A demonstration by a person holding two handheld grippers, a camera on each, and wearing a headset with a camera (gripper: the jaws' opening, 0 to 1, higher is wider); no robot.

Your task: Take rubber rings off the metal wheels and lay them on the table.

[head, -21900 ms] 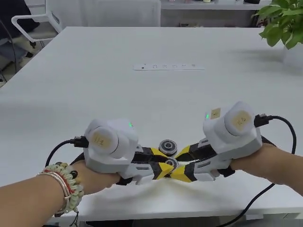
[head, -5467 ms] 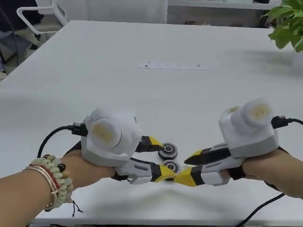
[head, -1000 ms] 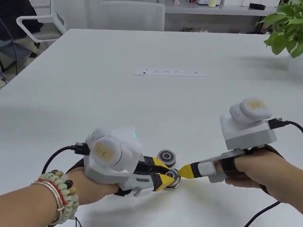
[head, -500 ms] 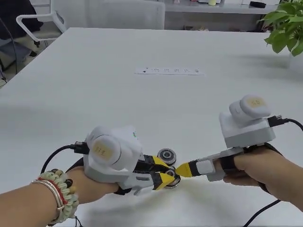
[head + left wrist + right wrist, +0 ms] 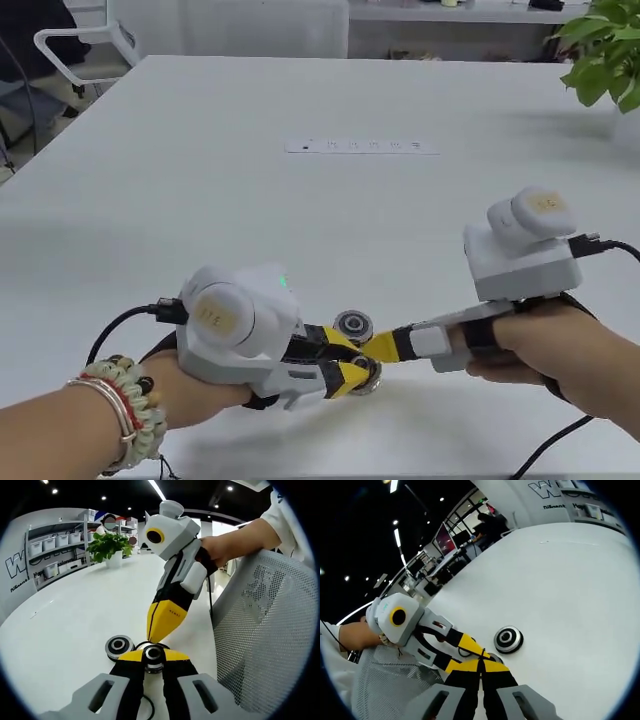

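Observation:
My left gripper (image 5: 352, 368) (image 5: 152, 656) is shut on a small metal wheel (image 5: 366, 372) (image 5: 153, 654) (image 5: 495, 658) resting low on the white table (image 5: 300, 220). My right gripper (image 5: 378, 347) (image 5: 481, 666) (image 5: 159, 630) comes in from the right with its yellow tips pressed together at that wheel's rim. In the left gripper view a thin black rubber ring (image 5: 148, 643) arcs from the wheel up to the right gripper's tip. A second wheel (image 5: 352, 323) (image 5: 119, 646) (image 5: 508, 639), still wearing its black ring, lies flat just beyond the held one.
A white power strip (image 5: 360, 147) lies mid-table, far from the work. A potted plant (image 5: 605, 50) (image 5: 111, 545) stands at the far right corner. A mesh chair back (image 5: 265, 630) is close behind the near table edge. Cables trail from both grippers.
The right gripper has lifted slightly and its tip has shifted up and left over the held wheel. The left gripper stays clamped on that wheel.

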